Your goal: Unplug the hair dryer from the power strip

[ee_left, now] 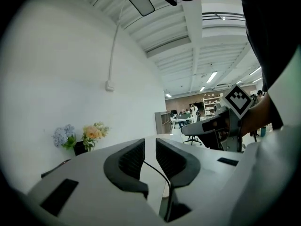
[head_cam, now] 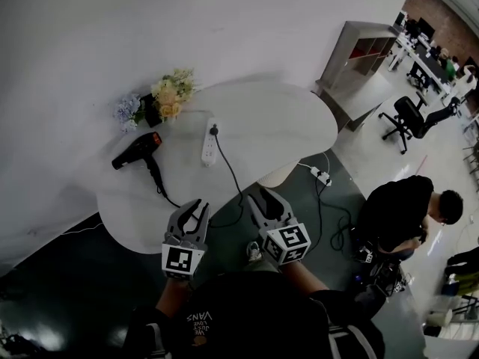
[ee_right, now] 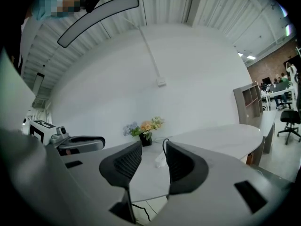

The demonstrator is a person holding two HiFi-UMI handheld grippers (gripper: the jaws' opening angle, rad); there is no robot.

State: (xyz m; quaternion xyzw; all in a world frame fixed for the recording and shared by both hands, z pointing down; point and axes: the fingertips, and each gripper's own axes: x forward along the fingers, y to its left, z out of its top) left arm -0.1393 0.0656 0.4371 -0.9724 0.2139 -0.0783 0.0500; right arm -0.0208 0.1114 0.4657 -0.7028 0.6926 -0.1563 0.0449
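Toward the table (head_cam: 284,126) far edge, the stiff hair dryer plug (head_cam: 214,131) is judged best gripped at its body; left gripper (head_cam: 196,209) and right gripper (head_cam: 260,197) are held parted, empty.

White wall (head_cam: 82,43) rising behind pale oval desk (head_cam: 292,122). Thin conduit (ee_right: 149,55) running down wall to small box (ee_right: 161,83). Dark glossy floor (head_cam: 45,305) reflecting light at left and giving way to pale floor at right. Open shelf unit (head_cam: 359,54) standing against wall, black office chair (head_cam: 408,118) sitting beyond. Ribbed ceiling (ee_right: 221,8) carrying strip lights (ee_left: 211,76), glowing. Person in black (head_cam: 400,212) crouching on floor.
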